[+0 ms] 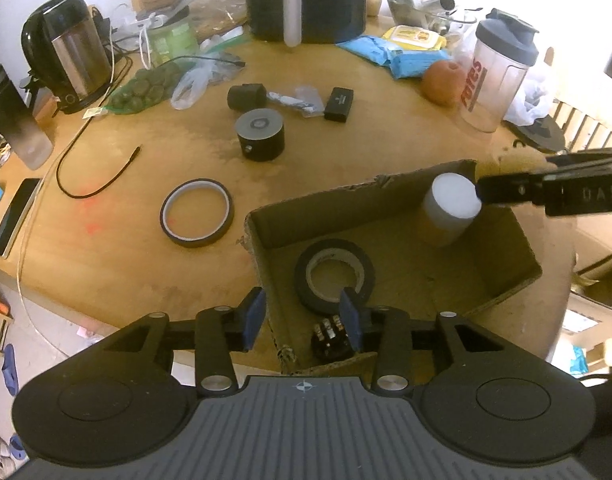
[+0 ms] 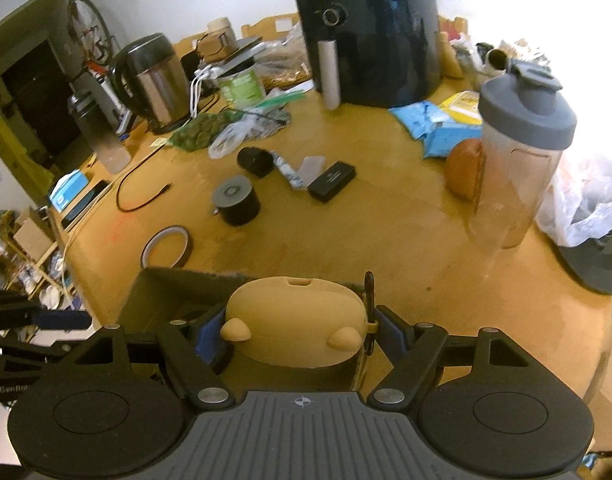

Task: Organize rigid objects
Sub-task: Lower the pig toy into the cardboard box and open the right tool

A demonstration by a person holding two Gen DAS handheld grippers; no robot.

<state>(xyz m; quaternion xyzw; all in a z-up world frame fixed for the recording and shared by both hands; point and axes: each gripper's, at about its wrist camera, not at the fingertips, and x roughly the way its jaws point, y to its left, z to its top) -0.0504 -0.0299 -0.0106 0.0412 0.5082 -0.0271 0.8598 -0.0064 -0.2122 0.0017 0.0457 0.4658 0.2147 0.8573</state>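
Right tongs [image 2: 302,334] clamp tan case [image 2: 294,320] over cardboard box [image 1: 518,248] rim — drop-off step. Left tongs [image 1: 304,314] empty, jaws parted above black tape roll [image 1: 334,272] in box. Next — release inside.

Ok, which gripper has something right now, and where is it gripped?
The right gripper holds the tan silicone earbud case by its two sides, over the cardboard box. The left gripper is open, holding nothing.

box [image 1: 390,208] walls hem tape roll [image 1: 334,276], tabletop [image 1: 346,152] centre open
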